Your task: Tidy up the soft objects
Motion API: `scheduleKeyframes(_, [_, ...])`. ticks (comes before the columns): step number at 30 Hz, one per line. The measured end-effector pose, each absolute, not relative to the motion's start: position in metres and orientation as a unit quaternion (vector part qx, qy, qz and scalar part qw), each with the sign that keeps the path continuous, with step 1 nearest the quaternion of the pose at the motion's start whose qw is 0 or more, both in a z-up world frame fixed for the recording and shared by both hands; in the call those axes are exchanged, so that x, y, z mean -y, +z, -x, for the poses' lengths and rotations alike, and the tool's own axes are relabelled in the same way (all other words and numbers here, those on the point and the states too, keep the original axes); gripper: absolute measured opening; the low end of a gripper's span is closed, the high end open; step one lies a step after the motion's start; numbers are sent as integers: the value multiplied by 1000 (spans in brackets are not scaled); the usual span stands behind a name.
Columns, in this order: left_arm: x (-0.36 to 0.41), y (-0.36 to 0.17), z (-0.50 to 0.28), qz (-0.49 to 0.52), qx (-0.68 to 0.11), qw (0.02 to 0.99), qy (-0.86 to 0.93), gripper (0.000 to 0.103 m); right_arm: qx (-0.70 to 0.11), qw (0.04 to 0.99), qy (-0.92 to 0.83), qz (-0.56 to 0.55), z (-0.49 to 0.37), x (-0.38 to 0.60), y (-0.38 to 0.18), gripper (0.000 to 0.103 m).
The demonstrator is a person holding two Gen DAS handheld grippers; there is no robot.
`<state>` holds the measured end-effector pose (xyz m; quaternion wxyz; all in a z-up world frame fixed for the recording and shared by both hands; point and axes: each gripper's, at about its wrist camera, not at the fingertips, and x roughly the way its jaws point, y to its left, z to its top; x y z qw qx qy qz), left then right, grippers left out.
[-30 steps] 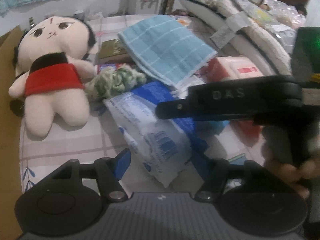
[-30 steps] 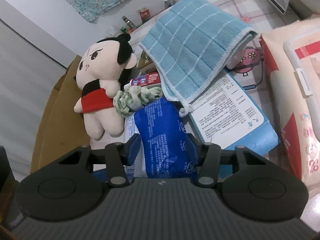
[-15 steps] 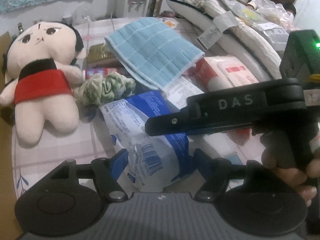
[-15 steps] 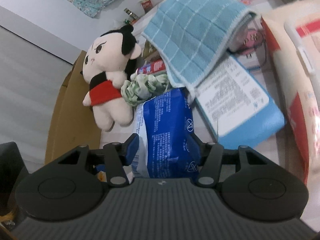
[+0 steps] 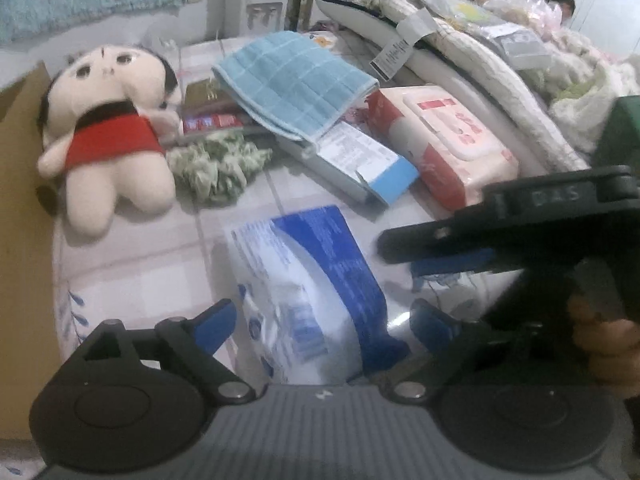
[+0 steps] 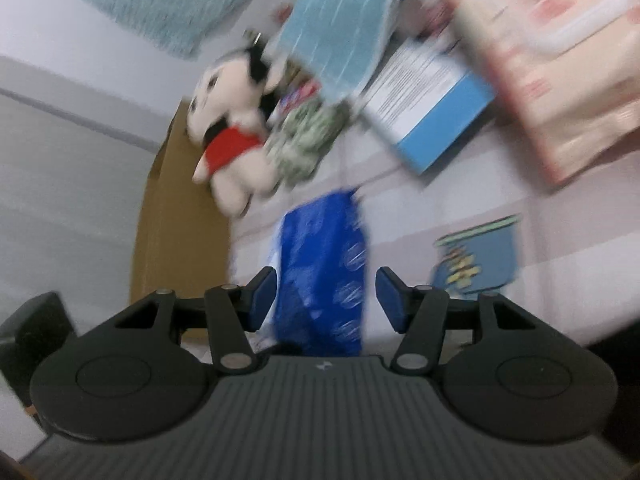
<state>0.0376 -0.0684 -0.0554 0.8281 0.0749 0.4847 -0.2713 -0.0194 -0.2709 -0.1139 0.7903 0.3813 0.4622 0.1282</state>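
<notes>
The right wrist view is smeared throughout: the doll (image 6: pixel 230 136), the green-and-white bundle (image 6: pixel 308 140) and the pink pack (image 6: pixel 560 60) at two o'clock are streaks, the pack cut by the edge. The print on the blue packet (image 6: pixel 324 272) is unreadable, and its near end is hidden behind the gripper body. From the left wrist, the right gripper (image 5: pixel 452 252) hides the table at three o'clock. Only part of the hand (image 5: pixel 604 344) shows at four o'clock.

A home bedroom: a plush doll (image 5: pixel 108 136), folded bedding (image 5: pixel 460 52) and a water dispenser (image 5: pixel 258 8).
</notes>
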Motion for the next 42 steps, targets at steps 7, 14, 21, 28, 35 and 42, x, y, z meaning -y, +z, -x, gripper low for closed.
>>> scheduleKeyframes(7, [101, -75, -47, -125, -495, 831, -222, 75, -415, 830, 75, -365, 43, 289, -96, 56])
scheduleKeyframes(14, [67, -68, -50, -30, -489, 834, -254, 69, -419, 807, 92, -406, 35, 292, -111, 70])
scheduleKeyframes(21, [25, -75, -57, 122, -494, 807, -300, 68, -452, 758, 123, -454, 2, 277, -132, 76])
scheduleKeyframes(28, [13, -82, -48, 150, -492, 797, -317, 69, -497, 739, 139, -432, -28, 248, -145, 43])
scheduleKeyframes(35, [4, -73, -42, 151, -483, 800, -323, 79, -504, 761, 148, -381, -32, 227, -130, 32])
scheduleKeyframes(42, [-9, -61, -30, 126, -464, 820, -309, 83, -483, 847, 61, -213, -33, 224, -75, 34])
